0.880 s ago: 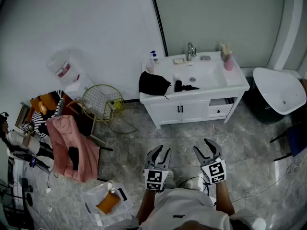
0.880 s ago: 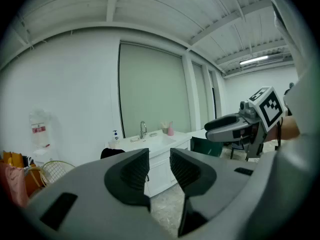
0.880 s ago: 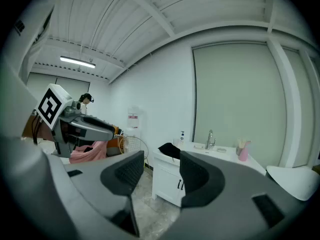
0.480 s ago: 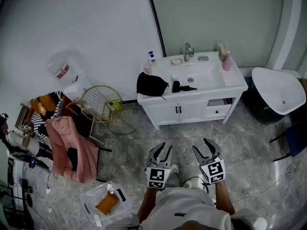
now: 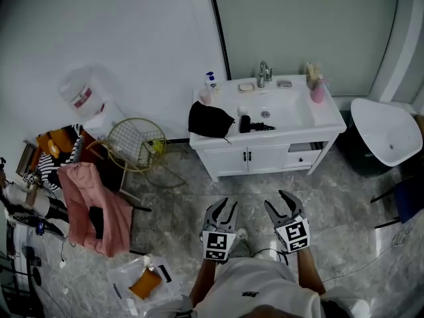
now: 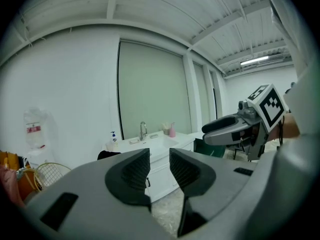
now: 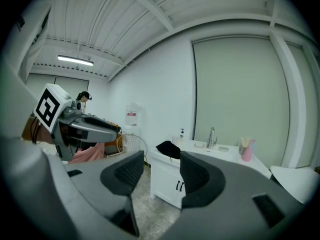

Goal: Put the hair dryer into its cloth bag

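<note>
Hair dryer (image 5: 249, 123) is lying on the tabletop (image 5: 326, 115) beside the cloth bag (image 5: 209, 119); left gripper (image 5: 224, 207) and right gripper (image 5: 279, 203) are hovering well away

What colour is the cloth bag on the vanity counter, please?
Black. The cloth bag shows best in the head view.

Finishes: mostly hard and glossy.
Matt black cloth bag (image 5: 209, 119); shiny metal tap (image 5: 264, 73); smooth white sink counter (image 5: 326, 112); polished stone-look tile floor (image 5: 179, 204).

Black hair dryer (image 5: 246, 122) lying on vanity top (image 5: 329, 113) by basin; black cloth bag (image 5: 211, 119) slumped just beside, at L end.
</note>
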